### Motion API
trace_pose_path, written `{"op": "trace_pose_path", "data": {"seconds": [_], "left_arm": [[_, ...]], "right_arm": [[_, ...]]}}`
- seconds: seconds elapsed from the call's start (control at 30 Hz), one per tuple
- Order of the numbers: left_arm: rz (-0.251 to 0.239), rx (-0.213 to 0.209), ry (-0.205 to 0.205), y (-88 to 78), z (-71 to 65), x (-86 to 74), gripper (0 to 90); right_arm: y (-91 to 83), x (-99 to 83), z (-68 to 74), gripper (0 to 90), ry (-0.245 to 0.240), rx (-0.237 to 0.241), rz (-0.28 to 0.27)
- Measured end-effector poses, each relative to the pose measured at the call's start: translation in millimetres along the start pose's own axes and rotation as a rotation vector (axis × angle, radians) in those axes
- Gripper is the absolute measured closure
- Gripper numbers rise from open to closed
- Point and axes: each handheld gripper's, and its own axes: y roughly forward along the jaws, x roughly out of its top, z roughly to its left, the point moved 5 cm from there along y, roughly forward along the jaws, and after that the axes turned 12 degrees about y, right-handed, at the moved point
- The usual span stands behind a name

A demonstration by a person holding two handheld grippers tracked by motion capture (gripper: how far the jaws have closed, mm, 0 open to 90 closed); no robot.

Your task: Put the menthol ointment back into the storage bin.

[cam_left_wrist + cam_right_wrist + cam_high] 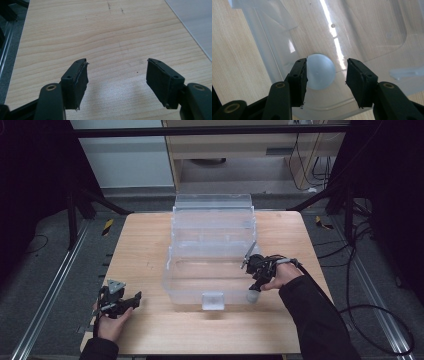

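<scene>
Right gripper view: right gripper (327, 75) jaws apart, ball (320, 71) between them, touching one pad, gap at the other; not clamped. Ball sits at front right corner of clear box (212, 245). Left gripper (116, 75) open, idle over table (75, 32). Judgement: grasp or release stage, can't tell which.

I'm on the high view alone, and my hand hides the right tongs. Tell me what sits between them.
Observer: A pale ball. The right tongs are open; one pad touches it, the other stands apart.
Operator: Say what's behind the ball.
Observer: Clear plastic of the box, wood showing through. I can't tell whether the ball is inside.
Operator: Report the left tongs.
Observer: The left tongs are wide open, with bare table between the pads.
</scene>
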Motion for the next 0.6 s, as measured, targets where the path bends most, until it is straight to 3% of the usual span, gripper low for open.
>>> {"op": "trace_pose_path", "data": {"seconds": [0.17, 0.3, 0.6], "left_arm": [[-0.003, 0.0, -0.001, -0.3, 0.0, 0.2, 33.2], [-0.003, 0.0, -0.002, -0.5, 0.5, 0.2, 33.1], [-0.005, 0.001, -0.007, -1.3, 0.8, 0.1, 33.0]], "right_arm": [[-4.4, -0.5, 0.4, 50.5, 0.008, -0.006, -0.018], [-14.7, -1.9, 0.9, 47.8, 0.03, -0.017, -0.069], [-49.6, -14.0, 1.0, 35.4, 0.096, -0.054, -0.301]]}}
